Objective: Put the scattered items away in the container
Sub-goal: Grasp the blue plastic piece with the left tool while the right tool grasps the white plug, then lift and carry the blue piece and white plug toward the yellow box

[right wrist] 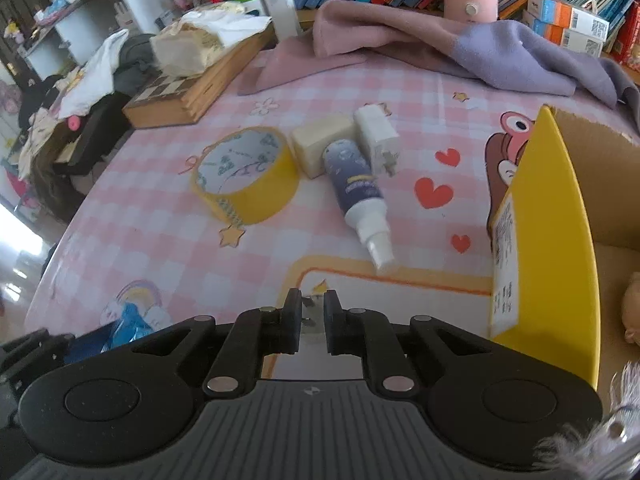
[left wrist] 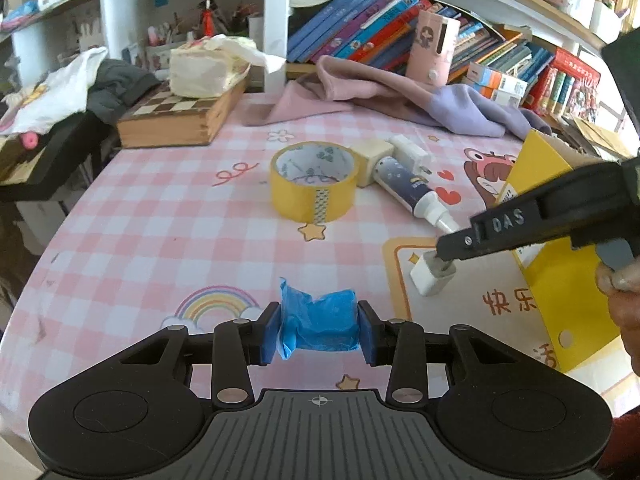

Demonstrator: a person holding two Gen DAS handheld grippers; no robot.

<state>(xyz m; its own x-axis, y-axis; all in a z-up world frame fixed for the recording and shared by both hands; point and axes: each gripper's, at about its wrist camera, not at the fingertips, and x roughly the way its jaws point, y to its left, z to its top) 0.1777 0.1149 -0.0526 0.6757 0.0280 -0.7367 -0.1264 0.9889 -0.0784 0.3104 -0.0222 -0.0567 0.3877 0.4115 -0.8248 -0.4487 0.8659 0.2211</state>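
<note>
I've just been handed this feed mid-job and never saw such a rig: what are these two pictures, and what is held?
No robot here: a person holds a two-finger gripper in each hand, with a fisheye camera on each looking along the fingers.

Left wrist view: the left gripper is shut on a blue packet. The right gripper reaches in from the right onto a small white plug.

Right wrist view: the same plug sits between its fingers.

On the pink checked tablecloth lie a yellow tape roll, a cream block, a spray bottle and a white charger. The yellow cardboard box is on the right.
</note>
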